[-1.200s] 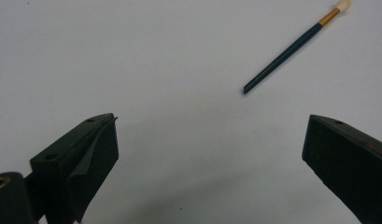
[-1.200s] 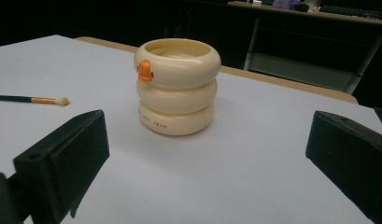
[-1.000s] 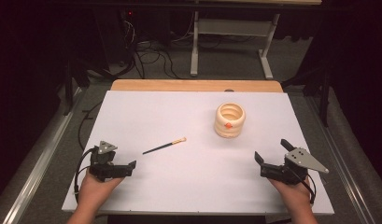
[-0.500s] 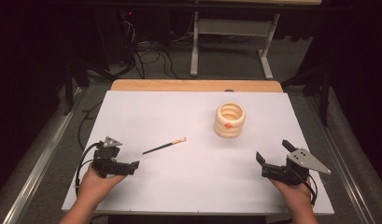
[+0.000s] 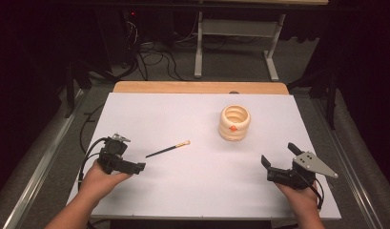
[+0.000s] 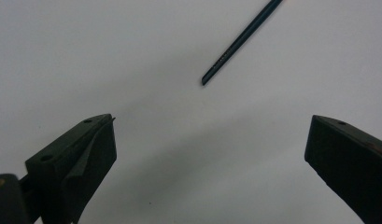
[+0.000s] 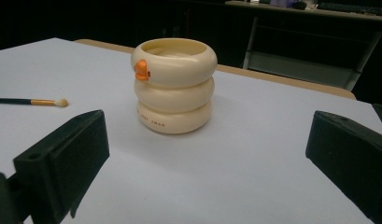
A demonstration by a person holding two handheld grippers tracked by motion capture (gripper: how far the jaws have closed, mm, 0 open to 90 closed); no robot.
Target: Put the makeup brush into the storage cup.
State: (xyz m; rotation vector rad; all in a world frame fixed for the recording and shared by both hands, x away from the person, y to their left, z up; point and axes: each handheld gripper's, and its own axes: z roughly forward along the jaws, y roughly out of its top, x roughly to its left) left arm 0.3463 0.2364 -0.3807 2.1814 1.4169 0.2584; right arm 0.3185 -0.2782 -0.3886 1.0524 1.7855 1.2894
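A thin brush point(image 5: 168, 149) with a dark handle and a pale tip lies on the white table point(image 5: 197, 195), left of centre. My left gripper point(image 5: 138, 165) is open just short of the handle's near end, and the dark handle point(image 6: 240, 43) lies above and between its wide-set jaws point(image 6: 212, 133). A cream cup point(image 5: 234, 122) made of stacked rings, with a small orange knob, stands upright right of centre. My right gripper point(image 5: 277, 153) is open near the front right, facing the cup point(image 7: 174, 84), with the brush point(image 7: 27, 101) off to its left.
A wooden strip point(image 5: 197, 88) runs along the table's far edge. Beyond it are a metal stand point(image 5: 235, 33) and cables point(image 5: 149, 52) on the dark floor. Metal rails point(image 5: 37, 167) flank the table on both sides.
My left gripper has crept slightly right and forward toward the brush's handle end. The right gripper, brush and cup have stayed put.
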